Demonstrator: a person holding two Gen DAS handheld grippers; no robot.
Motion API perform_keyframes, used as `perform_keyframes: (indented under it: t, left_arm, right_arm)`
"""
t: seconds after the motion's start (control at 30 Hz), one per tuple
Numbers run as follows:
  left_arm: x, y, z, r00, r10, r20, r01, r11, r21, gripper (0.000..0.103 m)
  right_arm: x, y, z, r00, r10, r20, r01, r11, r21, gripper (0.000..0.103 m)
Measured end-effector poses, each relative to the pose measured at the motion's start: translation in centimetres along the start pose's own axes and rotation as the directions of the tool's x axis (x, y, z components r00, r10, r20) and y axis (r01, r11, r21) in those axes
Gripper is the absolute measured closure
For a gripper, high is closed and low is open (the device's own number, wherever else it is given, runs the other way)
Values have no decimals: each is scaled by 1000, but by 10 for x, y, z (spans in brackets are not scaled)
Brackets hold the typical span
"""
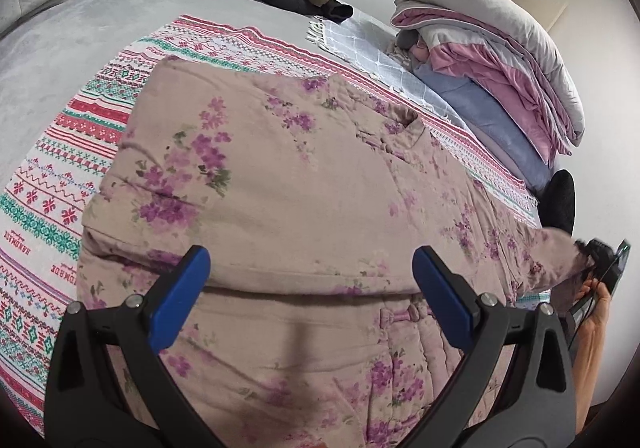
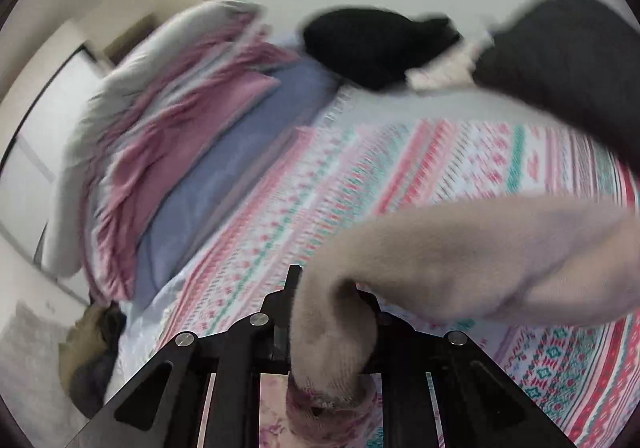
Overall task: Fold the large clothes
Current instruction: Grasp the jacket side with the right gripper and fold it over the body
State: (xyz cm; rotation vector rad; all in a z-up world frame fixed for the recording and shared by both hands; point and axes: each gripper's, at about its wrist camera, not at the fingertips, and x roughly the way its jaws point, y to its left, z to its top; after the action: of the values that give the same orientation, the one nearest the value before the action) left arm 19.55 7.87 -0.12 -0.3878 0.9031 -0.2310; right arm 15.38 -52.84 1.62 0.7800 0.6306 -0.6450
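Garment: a padded floral jacket is lying on the patterned blanket that is covering the bed, with one side already folded over the body.

Key relation: in the left wrist view the jacket's body is sitting straight ahead at 12 o'clock, and the free sleeve is trailing off toward 3 o'clock, where the right hand is holding its tool.

Long axis: the sleeve is running roughly from 9 to 3 o'clock across the left view; in the right wrist view the sleeve is arcing from its cuff at 6 o'clock up toward 3 o'clock.

Nearer side: the right gripper is already on the sleeve end, so the coming fold looks to be its job.

Right fingers: they are pressing together on the sleeve cuff, with cloth bunching out between them.

Left fingers: the left gripper is hovering over the jacket's near fold edge, its blue pads standing wide apart and holding nothing.

Likely next move: the sleeve probably needs carrying toward 9 o'clock over the body.

Blur: the right view is smeared, so finer detail cannot be told.
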Motion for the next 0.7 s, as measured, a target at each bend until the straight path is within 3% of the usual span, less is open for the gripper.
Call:
perform_keyframes:
  t: [0.1,0.2,0.3,0.33,0.37,0.43,0.53,0.57,0.6,0.67,0.7]
  left_arm:
    - [-3,-2,-1,1000,-16,14,16,1000,8,2]
    - [-5,0,0,1000,-13,29,13,1000,-1,2]
    - [-8,3,2,999,-14,39,14,1000,0,2]
    - [-9,4,2,999,-11,42,11,1000,2,2]
    - [-9,4,2,999,-10,46,10,1000,5,2]
    - [-10,4,3,999,-10,46,9,1000,13,2]
    - [-10,3,2,999,-6,42,5,999,38,2]
    - [-9,2,2,999,-6,38,4,999,49,2]
    - [-9,0,2,999,-7,33,5,998,61,2]
    - [-9,-4,2,1000,-5,31,3,997,83,2]
    - [-9,-7,1,999,-2,32,-1,995,99,2]
  right_arm:
    - [-30,54,-16,996,61,66,-44,973,-225,86]
    - [-53,123,-50,987,145,76,-91,870,-485,86]
    - [-73,186,-103,973,226,37,-130,680,-722,86]
    - [-79,205,-127,968,249,8,-148,598,-788,86]
    - [-84,217,-148,964,266,-21,-166,534,-829,86]
    - [-91,241,-204,948,290,-129,-232,357,-905,86]
    - [-84,255,-280,926,237,-295,-336,158,-929,82]
    - [-76,255,-302,918,197,-345,-370,106,-923,76]
    - [-65,253,-329,906,129,-403,-412,53,-910,64]
    - [-39,243,-376,889,-4,-458,-458,6,-889,53]
    - [-34,237,-386,902,0,-432,-432,-6,-902,50]
